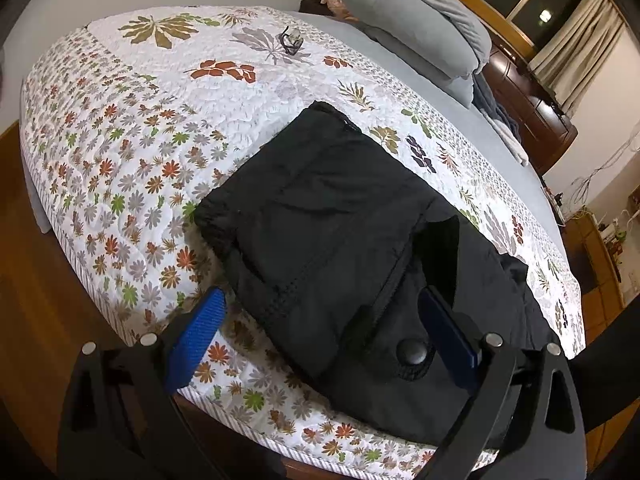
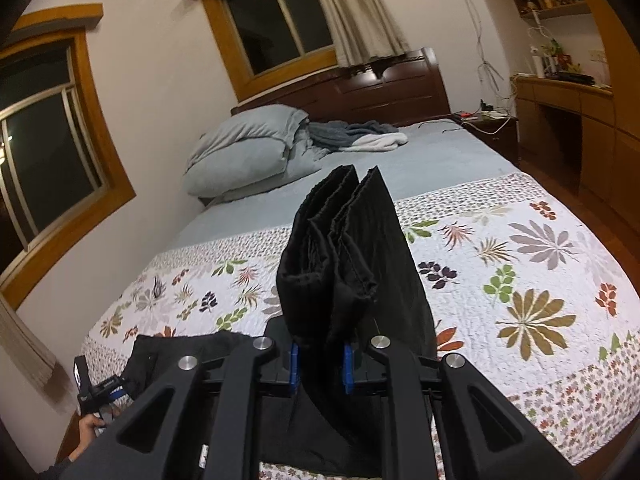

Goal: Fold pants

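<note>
The black pants (image 1: 320,224) lie partly folded on the floral quilt (image 1: 132,152) near the bed's front edge, waistband button (image 1: 413,351) toward me. My left gripper (image 1: 320,332) is open, its blue fingers (image 1: 196,336) standing on either side of the waist end. My right gripper (image 2: 320,364) is shut on the pants' bunched hem ends (image 2: 344,248), which stand up between the blue pads (image 2: 295,368) above the quilt (image 2: 520,280). The rest of the pants (image 2: 180,350) lies low at the left, by the left gripper (image 2: 94,390).
Grey pillows (image 2: 244,148) and a grey blanket (image 2: 352,132) lie at the head of the bed by the dark headboard (image 2: 392,88). A pair of glasses (image 1: 291,42) sits on the quilt. A wooden desk (image 2: 568,108) and nightstand (image 2: 492,124) stand at the right.
</note>
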A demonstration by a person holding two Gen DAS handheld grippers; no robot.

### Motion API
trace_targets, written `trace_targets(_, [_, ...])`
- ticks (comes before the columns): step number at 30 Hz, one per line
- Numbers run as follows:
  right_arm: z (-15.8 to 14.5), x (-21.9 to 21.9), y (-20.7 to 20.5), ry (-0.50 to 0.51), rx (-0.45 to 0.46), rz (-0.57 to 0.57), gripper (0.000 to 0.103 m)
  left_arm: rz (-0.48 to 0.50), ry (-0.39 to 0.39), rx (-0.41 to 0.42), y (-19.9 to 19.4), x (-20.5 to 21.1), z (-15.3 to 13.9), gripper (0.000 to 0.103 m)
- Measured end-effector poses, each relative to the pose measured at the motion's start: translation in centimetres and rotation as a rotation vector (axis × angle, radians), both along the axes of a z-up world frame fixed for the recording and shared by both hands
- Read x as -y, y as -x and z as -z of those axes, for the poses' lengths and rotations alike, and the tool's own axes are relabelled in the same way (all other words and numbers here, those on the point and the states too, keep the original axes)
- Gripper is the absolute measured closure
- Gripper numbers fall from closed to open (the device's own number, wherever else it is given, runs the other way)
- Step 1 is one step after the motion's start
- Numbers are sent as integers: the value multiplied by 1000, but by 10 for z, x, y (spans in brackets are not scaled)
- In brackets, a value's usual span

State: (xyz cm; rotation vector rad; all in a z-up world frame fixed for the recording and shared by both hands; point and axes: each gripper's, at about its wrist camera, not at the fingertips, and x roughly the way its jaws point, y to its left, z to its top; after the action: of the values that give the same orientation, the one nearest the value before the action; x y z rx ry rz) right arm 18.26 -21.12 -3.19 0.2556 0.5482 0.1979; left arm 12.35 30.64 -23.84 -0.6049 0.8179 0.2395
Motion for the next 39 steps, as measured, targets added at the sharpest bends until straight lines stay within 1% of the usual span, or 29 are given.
trace_targets(11, [6, -49, -2, 122, 1, -58, 87, -1, 7, -8, 3, -5, 2, 6])
trace_targets(22, [18, -68, -8, 135, -7, -97, 88, 7, 0, -24, -2, -2, 3, 6])
trace_targets(33, [31, -95, -16, 182, -22, -148, 88, 9, 10, -30, -5, -3, 6, 6])
trace_targets(39, [39, -113, -19, 228, -31, -175, 88, 11, 21, -31, -5, -4, 7, 6])
